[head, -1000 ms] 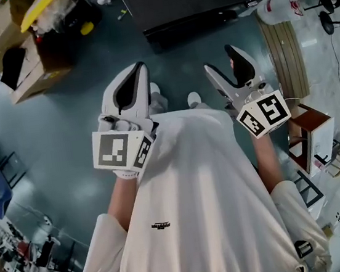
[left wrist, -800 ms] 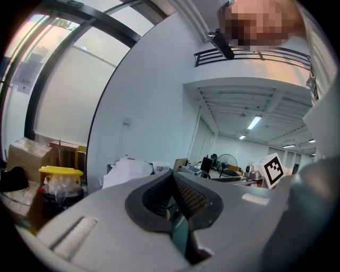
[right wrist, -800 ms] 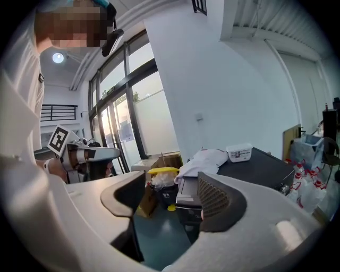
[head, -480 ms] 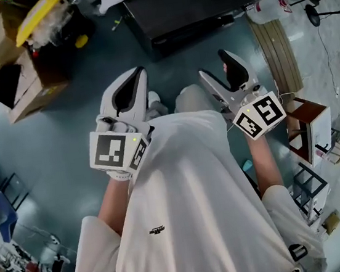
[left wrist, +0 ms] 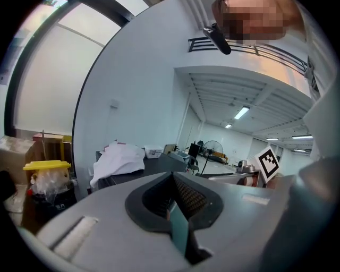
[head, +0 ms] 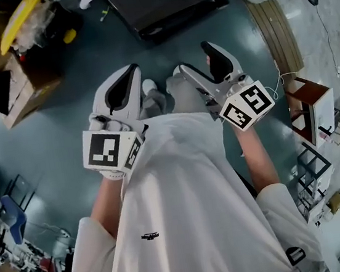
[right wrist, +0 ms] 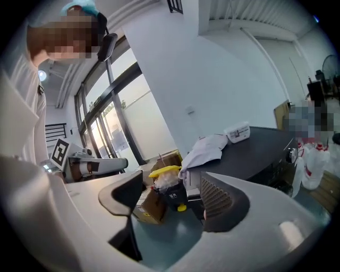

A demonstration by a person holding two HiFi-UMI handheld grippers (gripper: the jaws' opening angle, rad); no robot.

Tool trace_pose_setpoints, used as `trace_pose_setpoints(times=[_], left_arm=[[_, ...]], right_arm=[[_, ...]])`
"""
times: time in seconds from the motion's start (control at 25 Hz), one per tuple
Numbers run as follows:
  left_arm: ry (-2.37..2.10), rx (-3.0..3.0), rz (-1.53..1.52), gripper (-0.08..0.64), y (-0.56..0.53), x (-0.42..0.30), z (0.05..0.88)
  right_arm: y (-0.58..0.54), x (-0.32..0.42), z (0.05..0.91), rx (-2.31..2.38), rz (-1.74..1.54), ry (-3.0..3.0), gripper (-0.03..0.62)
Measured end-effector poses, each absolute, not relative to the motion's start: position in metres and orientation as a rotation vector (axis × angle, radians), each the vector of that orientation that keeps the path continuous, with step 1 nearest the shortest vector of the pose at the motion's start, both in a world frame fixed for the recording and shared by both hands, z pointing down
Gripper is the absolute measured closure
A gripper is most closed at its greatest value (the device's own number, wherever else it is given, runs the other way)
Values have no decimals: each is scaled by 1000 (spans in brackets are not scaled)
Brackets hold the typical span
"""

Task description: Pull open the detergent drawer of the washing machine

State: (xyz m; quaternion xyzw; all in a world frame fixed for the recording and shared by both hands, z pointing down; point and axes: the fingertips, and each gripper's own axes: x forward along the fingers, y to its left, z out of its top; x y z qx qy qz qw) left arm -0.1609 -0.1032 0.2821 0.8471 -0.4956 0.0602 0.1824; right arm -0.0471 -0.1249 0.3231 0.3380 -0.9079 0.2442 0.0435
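Here we go, and the right gripper [head: 196,60] is the one to watch: its jaws have just been opening and now stand well apart, with nothing between them but a far-off look at the floor [head: 52,135] and a cardboard box [head: 1,80]. The left gripper [head: 130,70] stays pressed fully shut on nothing, its pads together. Over the last second both have slid a little to the left in the head view, the right one more, and the black table [head: 183,0] has drifted toward the top edge, so the person's aim seems to be swinging round. For the task that reads as getting ready: I'd judge the right gripper is being set to take a handle, but the approach has barely begun. And the washing machine? Nowhere to be seen. No view shows it or its detergent drawer, so where it stands, how the drawer front looks and whether it is open or closed can't be told. Ahead of the jaws sit only the table with a white cloth [right wrist: 204,149] heaped on it and a yellow-lidded tub [right wrist: 166,180] by the box, all well apart from both grippers.
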Motion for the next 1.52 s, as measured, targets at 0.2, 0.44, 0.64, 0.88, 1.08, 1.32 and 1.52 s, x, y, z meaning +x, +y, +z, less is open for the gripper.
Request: trace_pose_setpoints(times=[0.2, 0.44, 0.64, 0.88, 1.08, 1.32, 1.52], left_arm=[[-1423, 2378, 195, 546, -113, -157, 293], [-1449, 2342, 234, 546, -118, -161, 308], [-1438, 2316, 270, 546, -119, -165, 324], [-1416, 2299, 298, 546, -123, -161, 338], [-1411, 2285, 319, 546, -129, -156, 348], [-1407, 2262, 351, 546, -133, -155, 361], [-1411, 2232, 361, 546, -136, -154, 371]], right_arm=[[-142, -36, 344, 1085, 856, -2768, 250], [-158, -28, 378, 1125, 1013, -2745, 230], [-176, -33, 408, 1180, 1174, -2707, 221], [-194, -42, 448, 1212, 1413, -2657, 172], [-209, -47, 480, 1250, 1607, -2593, 138], [-228, -53, 506, 1277, 1732, -2550, 138], [-239, -59, 523, 1283, 1833, -2507, 133]])
